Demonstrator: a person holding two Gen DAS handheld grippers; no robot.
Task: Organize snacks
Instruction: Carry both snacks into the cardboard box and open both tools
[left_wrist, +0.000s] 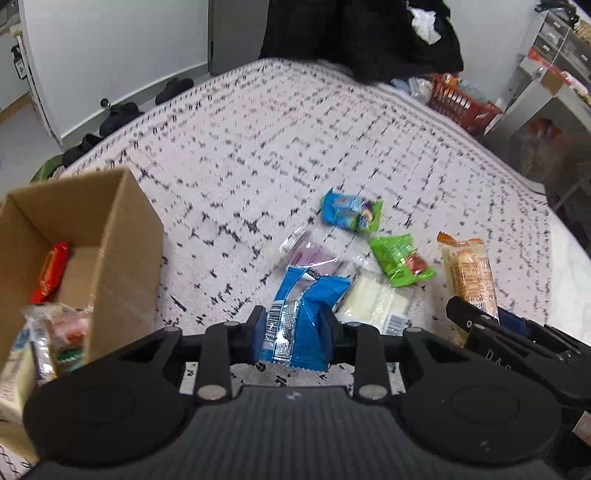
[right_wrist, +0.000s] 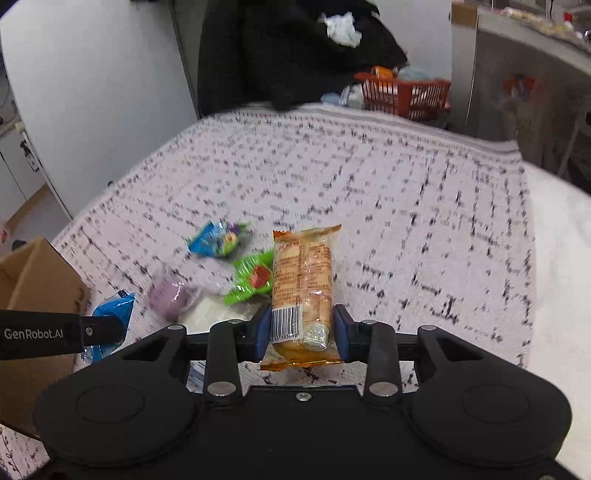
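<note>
A blue snack packet (left_wrist: 306, 310) hangs lifted off the patterned bed cover (left_wrist: 258, 147), with my left gripper (left_wrist: 295, 328) shut on it. My right gripper (right_wrist: 301, 328) is shut on the barcode end of a long orange cake packet (right_wrist: 303, 280), which sticks out forward above the cover. On the left stands an open cardboard box (left_wrist: 122, 229) with a red packet (left_wrist: 50, 273) and other snacks inside. A blue-green packet (left_wrist: 351, 210), a green packet (left_wrist: 399, 258), a clear purple packet (left_wrist: 314, 254) and a white packet (left_wrist: 373, 302) lie loose between the two grippers.
A red basket (left_wrist: 458, 103) sits at the far right edge of the bed. Dark clothing (left_wrist: 351, 37) hangs over the far end. Shelving (left_wrist: 546, 92) stands to the right, and dark shoes (left_wrist: 122, 114) lie on the floor at the left.
</note>
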